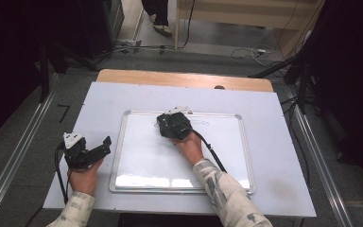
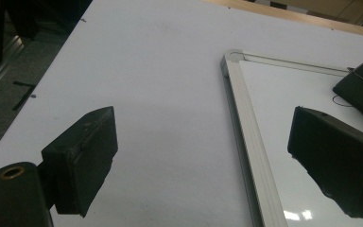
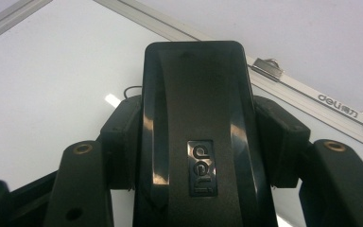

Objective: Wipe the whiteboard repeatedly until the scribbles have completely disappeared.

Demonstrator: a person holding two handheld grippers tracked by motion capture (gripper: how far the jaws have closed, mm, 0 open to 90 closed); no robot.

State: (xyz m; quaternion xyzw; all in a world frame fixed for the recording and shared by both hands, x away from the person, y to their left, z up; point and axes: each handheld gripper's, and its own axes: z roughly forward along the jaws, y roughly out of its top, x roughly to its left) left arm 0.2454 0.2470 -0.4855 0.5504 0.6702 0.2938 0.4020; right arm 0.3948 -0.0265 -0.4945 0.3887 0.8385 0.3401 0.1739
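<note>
A whiteboard (image 1: 146, 161) with a silver frame lies flat on the white-covered table (image 1: 274, 142). My right gripper (image 1: 172, 124) is over the board's upper middle, shut on a black board eraser (image 3: 194, 85) marked "deli", and its pads (image 3: 283, 142) press the eraser's two sides. A thin dark pen line (image 1: 203, 124) runs on the board just right of that gripper. My left gripper (image 1: 101, 147) rests at the board's left edge and stands open with nothing between its jaws (image 2: 203, 142). In the left gripper view the eraser (image 2: 357, 85) shows at the far right.
The board's frame (image 2: 246, 127) has metal hanger clips (image 3: 267, 66) on its far edge. A wooden strip (image 1: 184, 78) borders the table's far side. Cables (image 1: 260, 52) lie on the floor beyond. A person's feet (image 1: 160, 23) stand farther back.
</note>
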